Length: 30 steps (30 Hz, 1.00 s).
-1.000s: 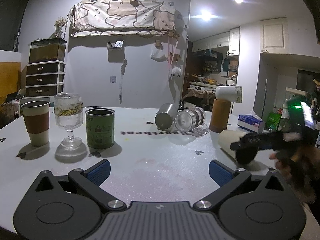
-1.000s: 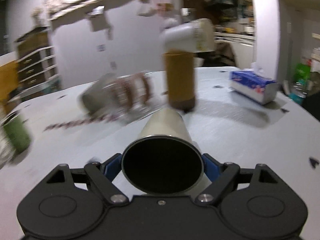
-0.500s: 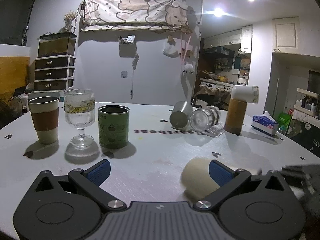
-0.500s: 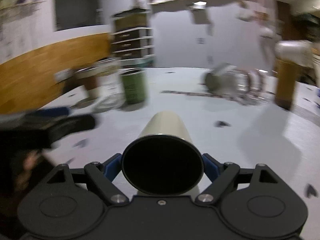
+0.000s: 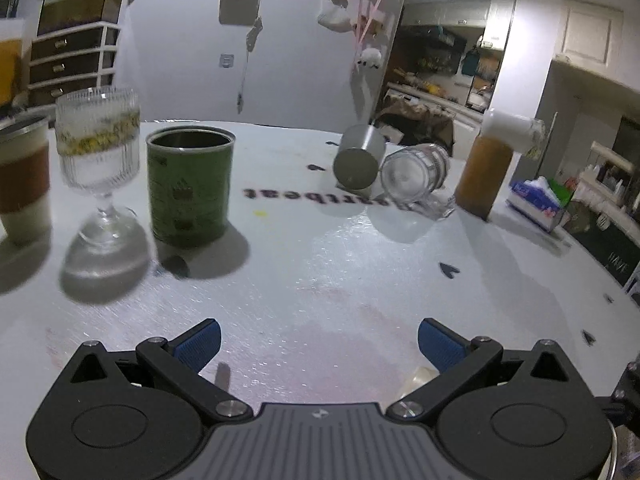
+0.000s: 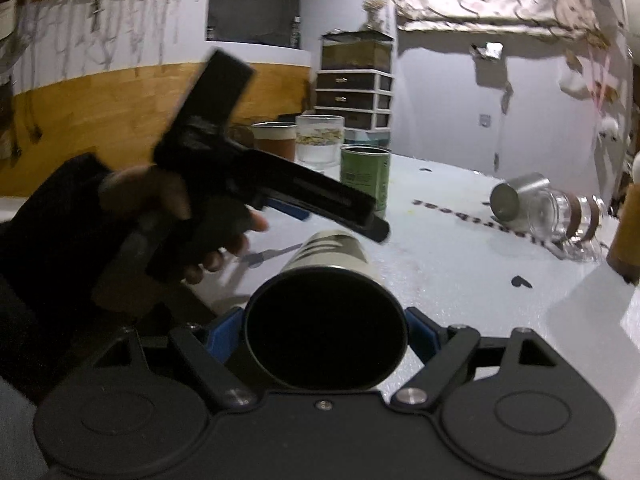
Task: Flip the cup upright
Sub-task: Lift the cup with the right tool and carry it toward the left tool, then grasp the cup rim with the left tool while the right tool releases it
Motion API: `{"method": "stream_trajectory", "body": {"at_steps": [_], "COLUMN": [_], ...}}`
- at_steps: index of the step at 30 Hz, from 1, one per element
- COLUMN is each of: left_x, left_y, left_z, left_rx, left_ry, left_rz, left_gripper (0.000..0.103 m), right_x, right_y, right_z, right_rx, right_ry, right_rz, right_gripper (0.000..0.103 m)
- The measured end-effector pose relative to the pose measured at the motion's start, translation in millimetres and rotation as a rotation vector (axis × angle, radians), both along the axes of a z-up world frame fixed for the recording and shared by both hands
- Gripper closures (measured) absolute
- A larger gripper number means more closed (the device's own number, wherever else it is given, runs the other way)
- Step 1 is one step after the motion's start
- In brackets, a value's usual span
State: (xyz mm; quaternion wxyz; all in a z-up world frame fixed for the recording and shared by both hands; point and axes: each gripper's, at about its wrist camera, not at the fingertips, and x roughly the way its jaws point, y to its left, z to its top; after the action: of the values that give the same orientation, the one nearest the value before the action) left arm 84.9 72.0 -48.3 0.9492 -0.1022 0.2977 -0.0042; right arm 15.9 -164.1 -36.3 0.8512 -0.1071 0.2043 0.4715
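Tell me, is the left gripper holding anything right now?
No, the left gripper is open, its fingers spread over the bare white table.

Left wrist cam: low over white round table [image 5: 320, 264], close to green tin can [image 5: 188, 184], facing the back wall. Right wrist cam: farther from that can [image 6: 365, 178], aimed leftward. Both share it.

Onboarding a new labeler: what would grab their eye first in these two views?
The cream cup fills the right wrist view, its dark mouth facing the camera, clamped on its side in the right claw. Just left of it looms the left claw in the person's hand, open and empty. In the left view, an upright trio, a sleeved cup, goblet and green can, stands left on the white table.
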Motion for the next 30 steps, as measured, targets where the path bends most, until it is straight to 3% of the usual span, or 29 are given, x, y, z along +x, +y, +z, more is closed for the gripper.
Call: {"method": "stream_trajectory", "body": {"at_steps": [4, 8, 15, 21, 26, 30], "left_x": [-7, -15, -29, -38, -33, -17], "left_y": [4, 8, 11, 10, 12, 4], "left_z": [1, 4, 10, 11, 13, 25], "left_rx": [-0.021, -0.03, -0.051, -0.05, -0.096, -0.188], "left_ry": [-0.006, -0.014, -0.027, -0.031, -0.006, 0.025], "left_rz": [0.004, 0.021, 0.036, 0.024, 0.002, -0.079], "left_gripper": [0.0, 0.0, 0.0, 0.0, 0.0, 0.002], "right_x": [3, 9, 31, 51, 67, 73], "right_y": [-7, -14, -24, -27, -34, -40], "right_z": [-1, -1, -6, -7, -5, -7], "right_rx": [0.0, -0.03, -0.032, 0.032, 0.108, 0.145], "right_ry": [-0.009, -0.052, -0.028, 0.016, 0.052, 0.09], "right_rz": [-0.01, -0.103, -0.237, -0.321, -0.421, -0.453], "right_gripper": [0.014, 0.011, 0.011, 0.011, 0.012, 0.013]}}
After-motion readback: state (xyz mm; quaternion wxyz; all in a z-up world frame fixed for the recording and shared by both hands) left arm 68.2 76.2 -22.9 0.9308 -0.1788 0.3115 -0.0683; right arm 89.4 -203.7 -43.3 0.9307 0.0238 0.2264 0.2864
